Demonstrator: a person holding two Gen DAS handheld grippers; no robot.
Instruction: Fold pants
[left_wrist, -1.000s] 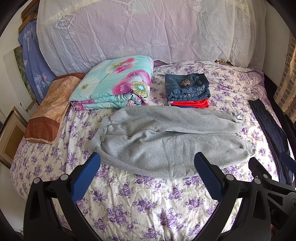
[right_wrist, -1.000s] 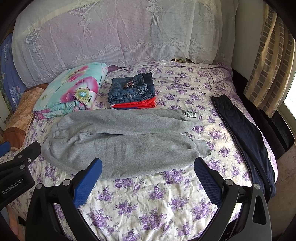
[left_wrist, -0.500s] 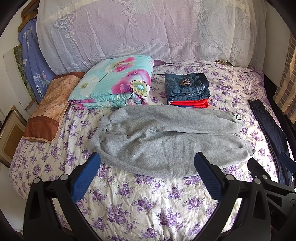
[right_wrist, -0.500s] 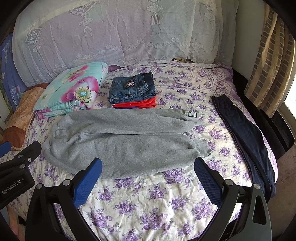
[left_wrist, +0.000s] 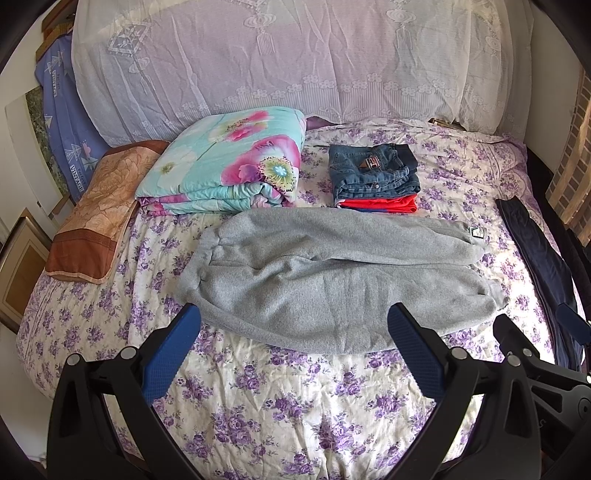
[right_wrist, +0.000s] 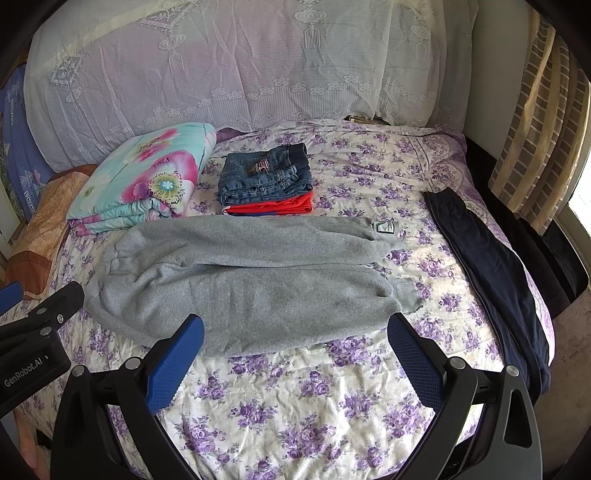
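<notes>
Grey sweatpants (left_wrist: 332, 280) lie flat across the bed, waistband to the left, both legs pointing right; they also show in the right wrist view (right_wrist: 251, 277). My left gripper (left_wrist: 293, 343) is open and empty, hovering just in front of the pants' near edge. My right gripper (right_wrist: 295, 349) is open and empty too, in front of the near edge, further right. Each gripper shows at the edge of the other's view.
The bed has a purple floral sheet (left_wrist: 295, 406). Folded jeans on a red garment (left_wrist: 375, 177) and a folded floral quilt (left_wrist: 225, 166) lie behind the sweatpants. Dark navy pants (right_wrist: 491, 273) lie along the right edge. A brown pillow (left_wrist: 99, 214) is at left.
Almost nothing has changed; both grippers stay open and hover in place, with only a very slight drift of view.
</notes>
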